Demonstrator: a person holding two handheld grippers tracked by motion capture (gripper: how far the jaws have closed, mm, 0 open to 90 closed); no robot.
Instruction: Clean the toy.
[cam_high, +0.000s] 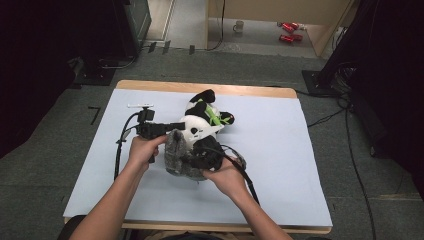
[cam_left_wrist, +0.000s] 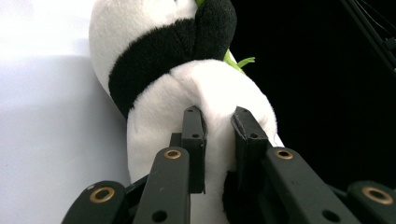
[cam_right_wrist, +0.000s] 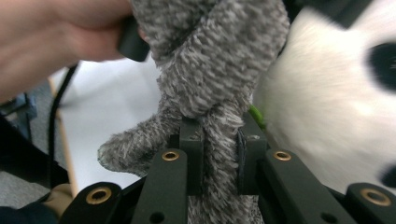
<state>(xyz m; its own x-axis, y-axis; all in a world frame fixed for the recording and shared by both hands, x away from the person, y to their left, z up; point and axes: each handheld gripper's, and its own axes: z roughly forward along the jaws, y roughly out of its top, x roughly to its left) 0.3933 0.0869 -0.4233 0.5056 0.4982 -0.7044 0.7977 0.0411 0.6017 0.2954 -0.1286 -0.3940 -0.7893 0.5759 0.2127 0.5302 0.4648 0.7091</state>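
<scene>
Lying mid-desk (cam_high: 280, 150), the plush panda (cam_high: 202, 117) has its white fur pinched in the left tool (cam_left_wrist: 217, 116), whose jaws stand narrowed onto a fold of plush. The right tool (cam_right_wrist: 218, 123) has its jaws clamped tight on a grey knitted garment (cam_right_wrist: 219, 70), held just beside the panda's body. Both hands sit close together at the toy, with the grey knit (cam_high: 175, 152) between them.

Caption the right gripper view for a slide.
Right tongs clamp a grey knitted cloth beside a plush panda.
</scene>
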